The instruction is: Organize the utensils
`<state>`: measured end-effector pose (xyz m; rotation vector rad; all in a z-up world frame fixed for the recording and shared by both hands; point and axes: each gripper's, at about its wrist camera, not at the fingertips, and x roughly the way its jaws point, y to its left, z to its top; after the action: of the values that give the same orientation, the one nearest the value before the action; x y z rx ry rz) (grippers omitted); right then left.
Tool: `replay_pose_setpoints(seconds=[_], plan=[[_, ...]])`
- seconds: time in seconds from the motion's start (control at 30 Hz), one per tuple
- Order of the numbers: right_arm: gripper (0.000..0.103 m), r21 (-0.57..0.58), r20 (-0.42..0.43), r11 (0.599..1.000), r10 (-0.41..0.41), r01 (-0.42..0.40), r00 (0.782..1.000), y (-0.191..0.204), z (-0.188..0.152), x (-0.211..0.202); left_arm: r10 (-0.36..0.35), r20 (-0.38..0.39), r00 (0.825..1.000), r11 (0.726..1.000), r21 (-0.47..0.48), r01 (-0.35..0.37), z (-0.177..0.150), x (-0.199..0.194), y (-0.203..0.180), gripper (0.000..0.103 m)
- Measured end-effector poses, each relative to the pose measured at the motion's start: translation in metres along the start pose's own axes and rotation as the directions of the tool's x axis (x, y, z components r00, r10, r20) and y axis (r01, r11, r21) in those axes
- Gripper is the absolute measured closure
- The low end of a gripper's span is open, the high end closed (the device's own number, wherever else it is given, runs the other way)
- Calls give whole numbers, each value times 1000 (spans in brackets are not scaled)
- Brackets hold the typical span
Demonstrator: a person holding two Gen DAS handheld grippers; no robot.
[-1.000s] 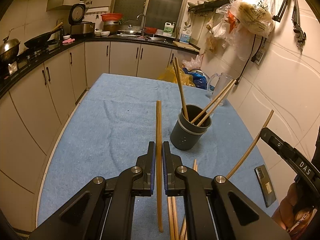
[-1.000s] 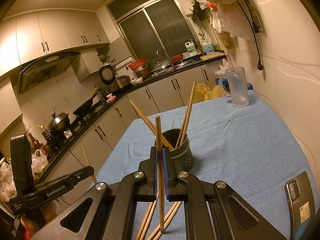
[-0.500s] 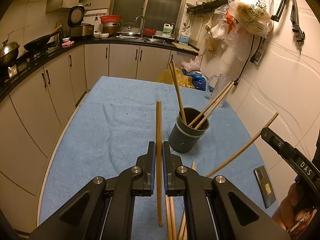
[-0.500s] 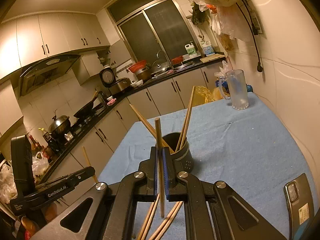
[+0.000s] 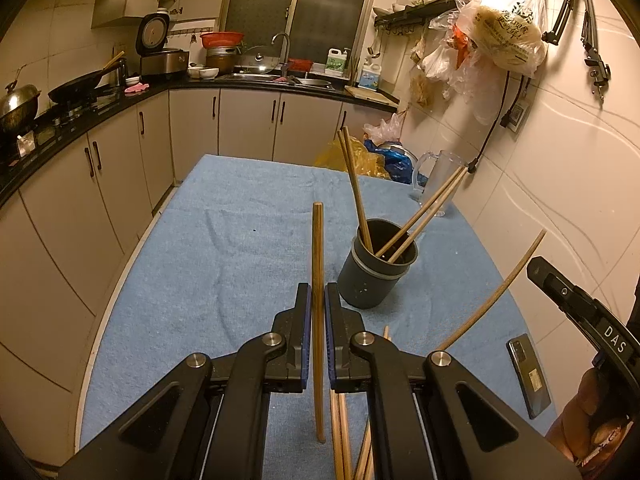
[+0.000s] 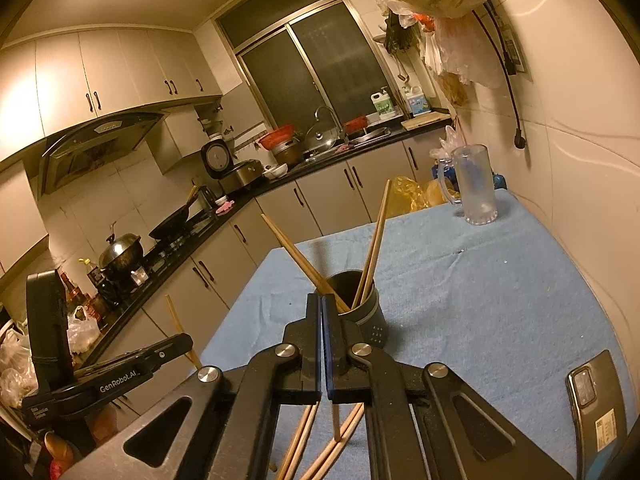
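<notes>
A dark grey holder (image 5: 377, 268) stands on the blue cloth with several wooden chopsticks leaning in it; it also shows in the right wrist view (image 6: 362, 312). My left gripper (image 5: 317, 312) is shut on one upright chopstick (image 5: 317, 264), just left of and nearer than the holder. My right gripper (image 6: 321, 320) is shut on another chopstick, whose lower end (image 6: 336, 420) shows below the jaws; in the left wrist view this chopstick (image 5: 496, 292) slants up at the right. Loose chopsticks (image 5: 340, 432) lie on the cloth below both grippers, also seen in the right wrist view (image 6: 304, 440).
A phone (image 5: 528, 376) lies on the cloth at the right edge, also in the right wrist view (image 6: 598, 404). A glass mug (image 6: 474, 184) stands at the far right corner by the wall. Kitchen counters (image 5: 120, 96) run behind and to the left.
Both grippers have pulled back and up a little from the holder. In the right wrist view the held chopstick's top no longer rises above the jaws.
</notes>
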<state>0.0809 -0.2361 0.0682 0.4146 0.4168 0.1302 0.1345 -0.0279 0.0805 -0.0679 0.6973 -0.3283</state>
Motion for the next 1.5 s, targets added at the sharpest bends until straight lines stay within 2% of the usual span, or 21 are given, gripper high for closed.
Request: replay_pose_setpoints(seconds=[0.27,0.33,0.43,0.53,0.6,0.63,0.7,0.73,0.8,0.93,1.03,1.07,1.1,1.13,1.2,1.23,1.27,1.3,1.33,1.43,1.5], plan=[[101,25,-23,1000,3,-2,1000,-7,0,1,1,3,1000,1000,1,-1,2,-2,0,97],[101,38,-52,999,4,-2,999,-12,1,5,0,1,1000,1000,0,0,1,-2,0,97],[99,163,-152,987,31,-6,988,-39,0,20,2,2,1000,1000,2,-2,1,-2,0,97],[91,218,-280,972,-20,84,960,-68,-4,37,0,3,1000,1000,1,0,1,-2,0,97],[88,240,-359,954,-84,179,929,-90,-9,43,0,4,1000,1000,0,0,1,-2,-1,97],[83,246,-406,936,-136,251,904,-105,-14,47,-2,3,1000,1000,-3,2,2,-2,-1,97],[73,276,-468,909,-157,313,870,-126,-20,54,-6,1,1000,1000,-7,6,2,-1,0,97],[72,298,-493,891,-163,342,854,-137,-23,59,-7,2,1000,1000,-8,7,2,-1,2,97],[72,294,-522,865,-212,408,826,-151,-24,66,-14,3,1000,1000,-8,14,1,-3,3,97],[70,266,-566,839,-262,474,782,-164,-22,88,-14,3,1000,1000,-12,14,0,-2,7,97],[70,229,-609,813,-309,535,731,-172,-22,105,-22,2,1000,1000,-17,22,0,-3,10,97],[70,224,-610,807,-321,546,724,-175,-24,107,-24,2,1000,1000,-18,24,0,-3,11,97],[70,198,-619,801,-345,565,706,-176,-24,112,-26,2,1000,999,-18,27,0,-3,12,97],[70,167,-630,801,-362,575,687,-176,-25,119,-27,2,1000,999,-18,27,1,-2,13,97],[70,130,-635,803,-383,582,671,-174,-25,127,-28,0,1000,999,-23,28,1,-1,14,97],[77,92,-637,806,-404,585,657,-171,-27,134,-31,-2,1000,999,-26,31,1,0,16,97],[78,62,-632,812,-418,580,653,-167,-27,139,-33,-3,999,999,-27,33,2,0,16,97],[86,43,-631,817,-423,574,650,-165,-27,143,-35,-3,999,999,-28,35,2,1,16,97],[88,21,-627,822,-432,569,648,-162,-27,147,-35,-3,999,999,-28,35,2,2,17,97],[94,34,-624,839,-407,543,667,-161,-30,150,-33,-3,999,999,-26,33,2,3,17,97],[97,81,-616,851,-367,519,697,-162,-32,147,-33,-5,999,999,-24,33,2,3,16,97]])
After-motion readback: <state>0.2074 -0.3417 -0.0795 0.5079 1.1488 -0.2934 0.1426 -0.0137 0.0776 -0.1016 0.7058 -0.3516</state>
